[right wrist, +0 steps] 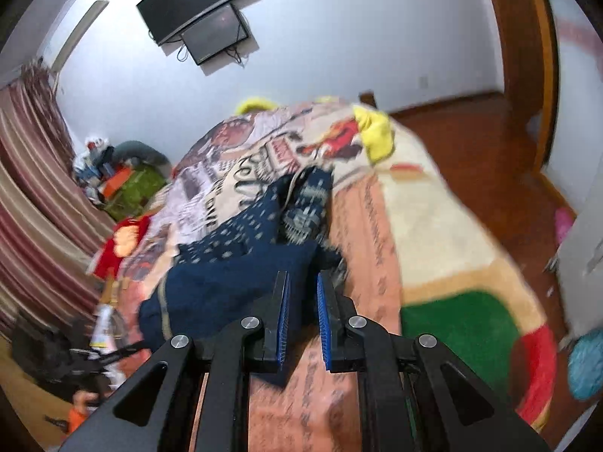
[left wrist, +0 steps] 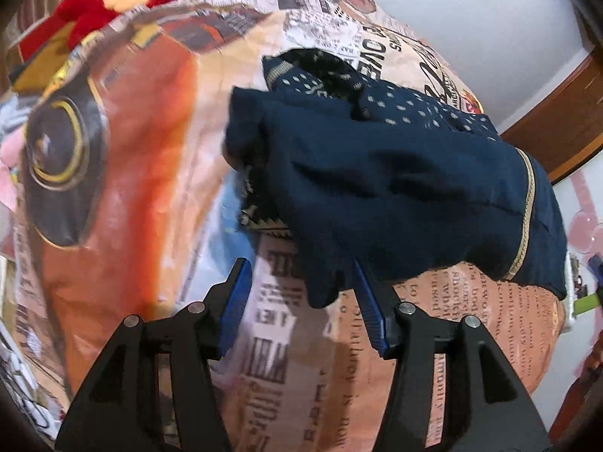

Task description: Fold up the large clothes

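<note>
Blue-padded left claw (left wrist: 301, 301) stands open beside the navy dotted garment (left wrist: 395, 173), bunched mid-frame on the newsprint bedspread (left wrist: 294, 369); right claw (right wrist: 302, 320) pinches its corner. Mid-fold; next I lay it over squarely.

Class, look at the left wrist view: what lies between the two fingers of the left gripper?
Between the left gripper fingers lies the printed bedspread; a corner of the navy garment hangs beside the right-hand finger, ungripped.
</note>
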The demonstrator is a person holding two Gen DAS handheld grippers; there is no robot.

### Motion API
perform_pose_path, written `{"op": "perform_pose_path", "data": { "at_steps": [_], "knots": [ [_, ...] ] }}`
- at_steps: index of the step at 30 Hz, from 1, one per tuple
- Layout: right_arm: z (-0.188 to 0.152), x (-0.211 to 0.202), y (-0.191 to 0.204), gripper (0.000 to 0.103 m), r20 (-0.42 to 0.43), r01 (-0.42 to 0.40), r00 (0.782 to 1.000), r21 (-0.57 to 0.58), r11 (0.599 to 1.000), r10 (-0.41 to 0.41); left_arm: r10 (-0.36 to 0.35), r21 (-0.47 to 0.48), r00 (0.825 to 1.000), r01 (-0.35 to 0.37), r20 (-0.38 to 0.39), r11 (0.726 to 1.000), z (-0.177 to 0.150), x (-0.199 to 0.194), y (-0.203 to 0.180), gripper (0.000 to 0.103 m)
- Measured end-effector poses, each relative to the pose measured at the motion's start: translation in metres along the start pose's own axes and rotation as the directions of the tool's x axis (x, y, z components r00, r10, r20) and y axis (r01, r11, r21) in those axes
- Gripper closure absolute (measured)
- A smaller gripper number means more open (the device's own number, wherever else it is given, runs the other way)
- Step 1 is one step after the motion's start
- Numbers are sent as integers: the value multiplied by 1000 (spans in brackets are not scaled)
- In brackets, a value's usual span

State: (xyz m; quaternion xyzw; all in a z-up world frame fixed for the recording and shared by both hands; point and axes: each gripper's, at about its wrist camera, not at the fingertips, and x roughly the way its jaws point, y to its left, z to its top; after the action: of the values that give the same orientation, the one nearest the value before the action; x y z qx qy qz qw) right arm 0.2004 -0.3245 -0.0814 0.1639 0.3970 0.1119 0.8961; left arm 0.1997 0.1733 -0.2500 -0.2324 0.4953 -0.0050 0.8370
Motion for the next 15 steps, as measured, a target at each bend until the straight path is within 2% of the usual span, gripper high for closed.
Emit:
{"op": "perform_pose_path", "data": {
  "at_steps": [3, 8, 13, 15],
  "knots": [
    [-16, 12, -2, 93, -73, -24, 997, 25, 999, 25, -30, -28, 999, 30, -19, 999, 1, 7, -2, 49],
    [-36, 37, 4, 93, -146, -52, 988, 44, 998, 58, -45, -41, 998, 44, -34, 998, 3, 13, -4, 49],
    [-42, 67, 9, 93, -227, -23, 974, 32, 999, 29, -63, -44, 997, 61, -42, 997, 4, 19, -5, 49],
    [-43, 73, 11, 93, -234, -18, 972, 23, 1000, 23, -64, -34, 997, 62, -45, 997, 5, 22, -7, 49]
  ]
}}
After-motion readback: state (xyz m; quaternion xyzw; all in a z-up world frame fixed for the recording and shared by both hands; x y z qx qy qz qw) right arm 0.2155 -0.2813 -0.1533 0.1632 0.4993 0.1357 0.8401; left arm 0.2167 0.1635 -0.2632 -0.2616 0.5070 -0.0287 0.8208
